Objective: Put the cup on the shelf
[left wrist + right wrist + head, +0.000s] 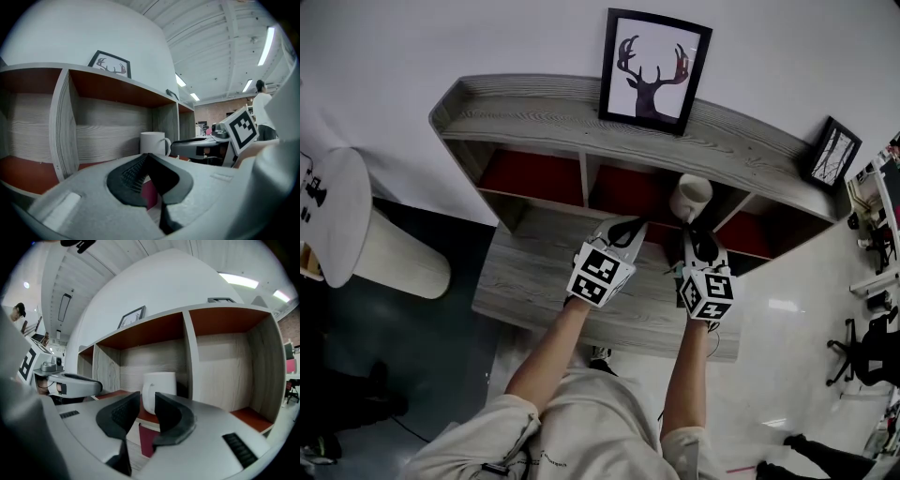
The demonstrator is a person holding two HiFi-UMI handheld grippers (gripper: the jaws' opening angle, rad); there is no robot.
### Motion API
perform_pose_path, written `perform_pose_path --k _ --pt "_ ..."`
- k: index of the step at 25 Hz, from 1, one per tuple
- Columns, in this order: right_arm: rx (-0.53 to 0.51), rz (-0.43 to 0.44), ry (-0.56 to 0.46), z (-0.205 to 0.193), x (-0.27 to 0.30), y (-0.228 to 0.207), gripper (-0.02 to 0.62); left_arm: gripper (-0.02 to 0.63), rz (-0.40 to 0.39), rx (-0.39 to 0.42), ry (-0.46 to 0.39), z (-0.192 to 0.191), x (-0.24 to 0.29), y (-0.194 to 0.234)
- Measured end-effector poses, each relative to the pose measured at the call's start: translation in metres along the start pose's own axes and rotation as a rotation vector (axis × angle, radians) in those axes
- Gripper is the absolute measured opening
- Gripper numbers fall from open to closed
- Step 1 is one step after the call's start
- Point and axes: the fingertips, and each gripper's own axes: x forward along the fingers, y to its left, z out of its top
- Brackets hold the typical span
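Note:
A white cup [691, 197] stands upright on the red floor of the shelf's [553, 117] middle compartment, near its front edge. In the right gripper view the cup [162, 386] is just beyond the fingertips, its handle turned toward me. My right gripper [146, 398] is open by a narrow gap with nothing between its pads; in the head view this gripper [695, 228] sits right below the cup. My left gripper [146, 155] is shut and empty, a little left of the cup [151, 142]; in the head view it [628, 227] hovers over the lower board.
A framed deer picture [653, 70] and a small frame [832, 152] lean on the shelf top. Wooden dividers [191, 357] split the red compartments. A grey wooden board [530, 277] lies under the grippers. A white round table [337, 225] stands at the left.

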Motion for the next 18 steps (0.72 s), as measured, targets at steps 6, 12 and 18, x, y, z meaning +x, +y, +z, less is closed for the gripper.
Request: perform_pose_path --k 6,12,18 --pt "0.004 -0.034 -0.013 -0.006 -0.027 0.001 0.109 0.009 -0.023 0.010 -0.006 -0.003 -0.013 -0.018" --pt "0.012 -0.061 0.000 -0.024 -0.058 0.015 0.100 0.009 -0.029 -0.007 0.013 -0.022 -0.040 -0.033" --pt "0.021 -0.094 -0.008 -0.028 -0.096 0.031 0.068 0.009 -0.042 -0.003 -0.010 -0.023 -0.072 -0.055"
